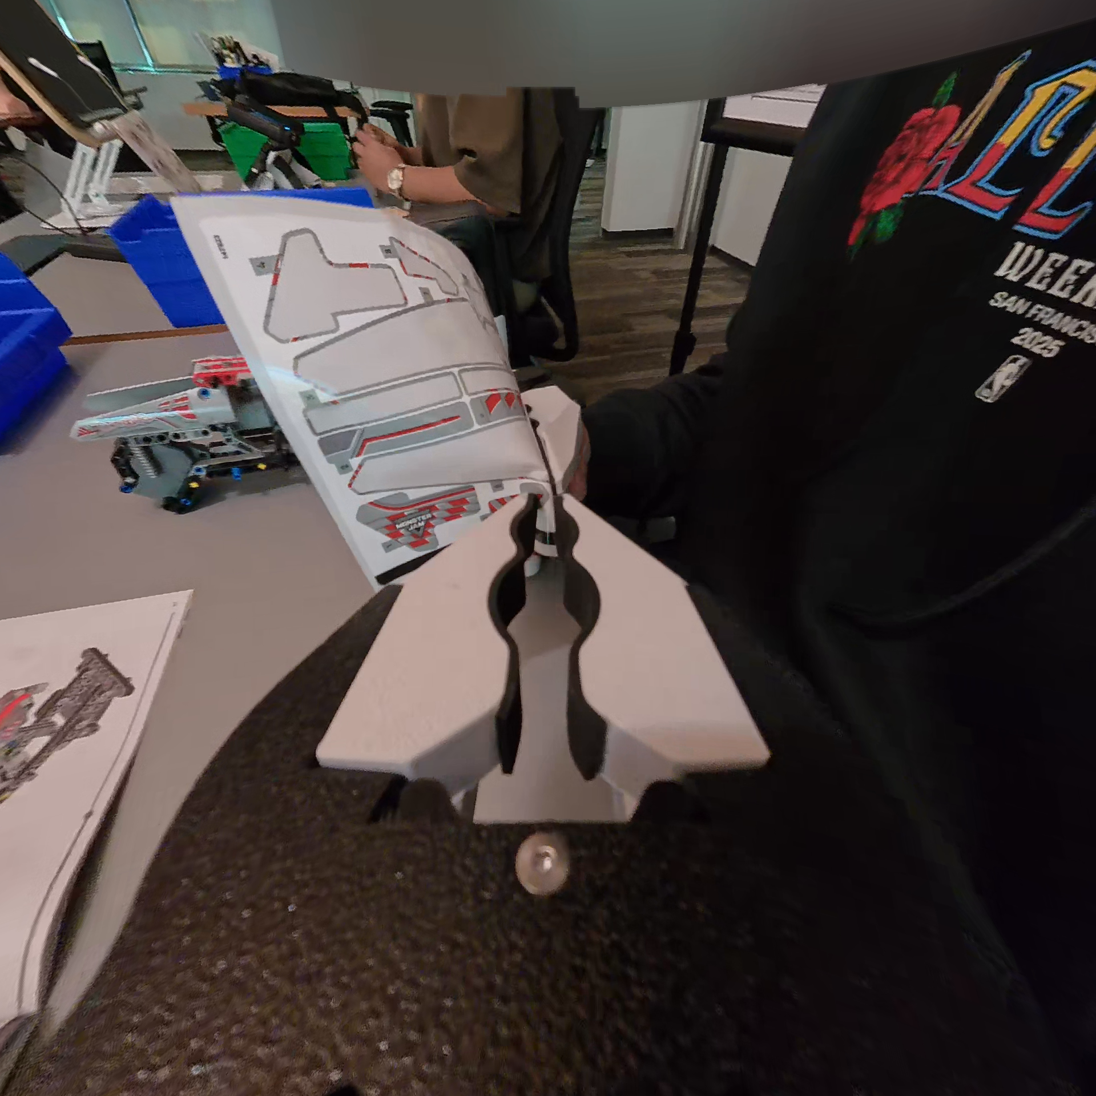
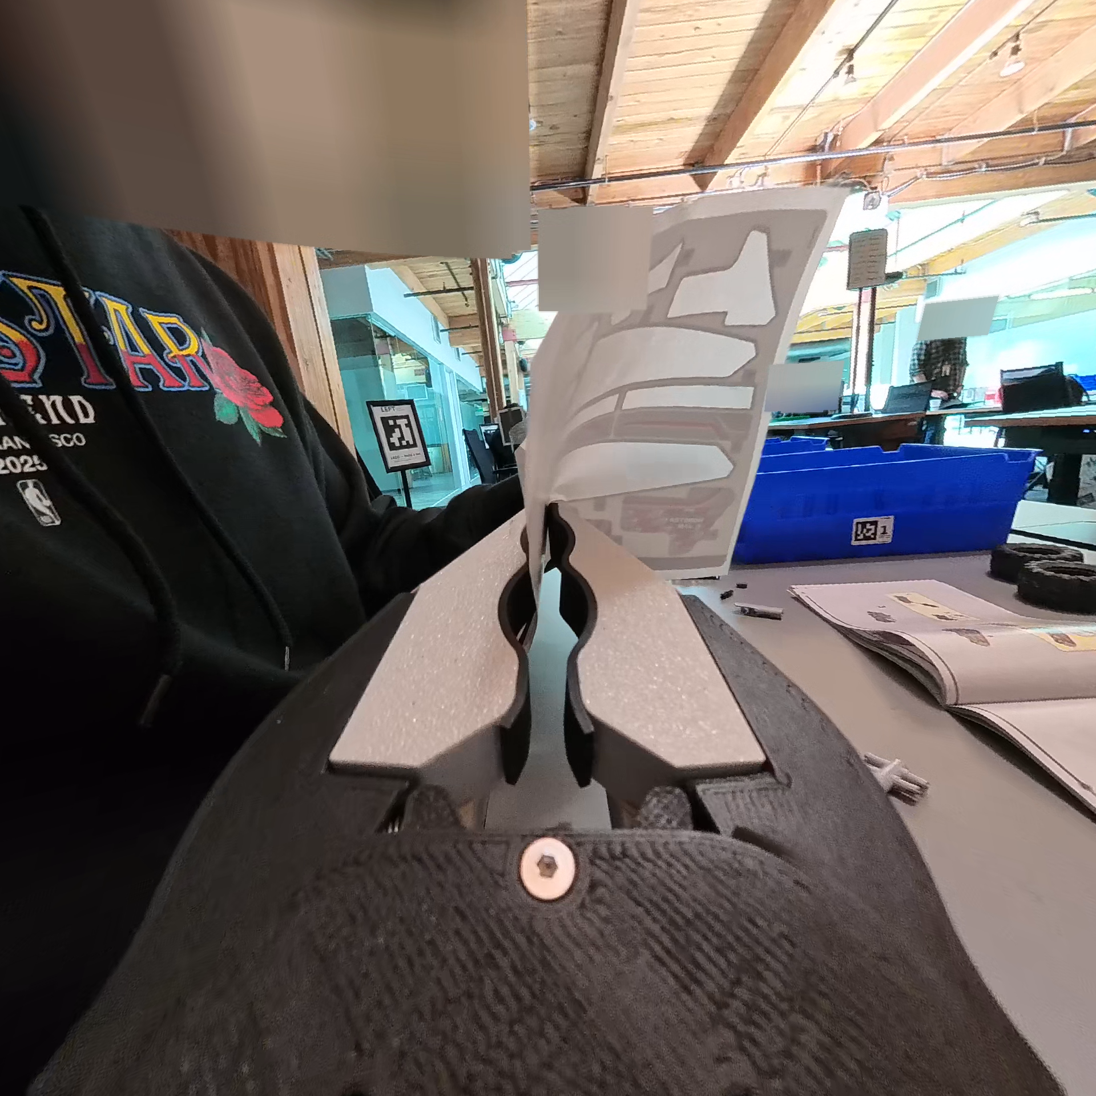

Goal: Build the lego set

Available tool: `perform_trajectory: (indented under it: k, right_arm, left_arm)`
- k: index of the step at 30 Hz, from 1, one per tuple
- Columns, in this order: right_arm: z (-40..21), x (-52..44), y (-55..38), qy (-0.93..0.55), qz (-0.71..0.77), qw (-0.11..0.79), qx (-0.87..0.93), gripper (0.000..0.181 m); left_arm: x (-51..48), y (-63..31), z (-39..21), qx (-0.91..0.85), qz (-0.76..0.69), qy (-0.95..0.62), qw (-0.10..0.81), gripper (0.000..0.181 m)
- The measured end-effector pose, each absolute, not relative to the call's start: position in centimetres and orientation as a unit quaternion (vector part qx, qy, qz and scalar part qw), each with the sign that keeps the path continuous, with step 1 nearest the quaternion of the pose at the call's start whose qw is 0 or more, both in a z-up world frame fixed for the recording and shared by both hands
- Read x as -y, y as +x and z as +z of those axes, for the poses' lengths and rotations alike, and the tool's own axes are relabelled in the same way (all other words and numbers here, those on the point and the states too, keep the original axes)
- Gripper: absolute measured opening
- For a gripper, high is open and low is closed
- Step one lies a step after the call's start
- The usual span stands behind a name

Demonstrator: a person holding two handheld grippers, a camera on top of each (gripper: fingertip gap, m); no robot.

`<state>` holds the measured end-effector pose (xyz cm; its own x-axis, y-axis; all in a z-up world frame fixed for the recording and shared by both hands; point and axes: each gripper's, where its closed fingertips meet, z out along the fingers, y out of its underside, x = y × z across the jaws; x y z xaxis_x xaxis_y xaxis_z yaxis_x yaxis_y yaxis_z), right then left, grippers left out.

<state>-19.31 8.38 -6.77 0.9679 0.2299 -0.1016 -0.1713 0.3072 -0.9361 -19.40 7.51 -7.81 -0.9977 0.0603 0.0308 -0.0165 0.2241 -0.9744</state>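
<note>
White fingers of the left gripper (image 1: 542, 504) are pressed together at their tips, pinching the lower corner of the sticker sheet (image 1: 379, 379), which stands nearly upright above the near edge of the grey table (image 1: 178, 551). Just beyond those tips, the right gripper's white finger (image 1: 560, 430) shows against the same corner of the sheet, with a black sleeve (image 1: 652, 439) behind it. In the right wrist view, the right gripper (image 2: 545, 522) has its fingers closed on the sheet's crumpled bottom corner (image 2: 551, 474), and the sheet's pale back, with the sticker outlines showing through, rises above them.

On the table to the left lies the open instruction booklet (image 1: 77, 741), flat near the edge; the right wrist view shows it (image 2: 949, 664) with a small white pin part (image 2: 895, 777) in front of it and a few tiny dark pieces (image 2: 756, 609) beside it. Farther back, the partly built grey-and-red Lego vehicle (image 1: 184, 427) rests on the table behind the sheet, without wheels. Two black tyres (image 2: 1047, 566) sit beyond the booklet. Blue bins (image 1: 160, 261) stand at the far side of the table; one (image 2: 889, 498) carries a small square marker.

The person holding the grippers wears a black printed hoodie (image 1: 889, 415). Another person sits at a far table (image 1: 474, 154).
</note>
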Motion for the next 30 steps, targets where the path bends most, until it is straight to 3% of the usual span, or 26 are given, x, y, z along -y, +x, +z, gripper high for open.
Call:
perform_trajectory:
  k: [9, 12, 30]
  right_arm:
    - [-7.1, -8.7, -19.6, -0.594, 0.100, 0.797, 0.039, 0.000]
    - [-7.3, -8.8, -19.6, -0.600, 0.097, 0.793, 0.042, 0.000]
    - [-8.0, -9.1, -20.1, -0.640, 0.063, 0.763, 0.065, 0.000]
  left_arm:
    - [-7.9, -19.8, -8.1, 0.780, 0.622, -0.002, 0.074, 0.012]
    - [-7.9, -19.5, -8.2, 0.779, 0.623, 0.004, 0.072, 0.003]
    - [-8.1, -19.8, -8.8, 0.777, 0.618, 0.017, 0.120, 0.002]
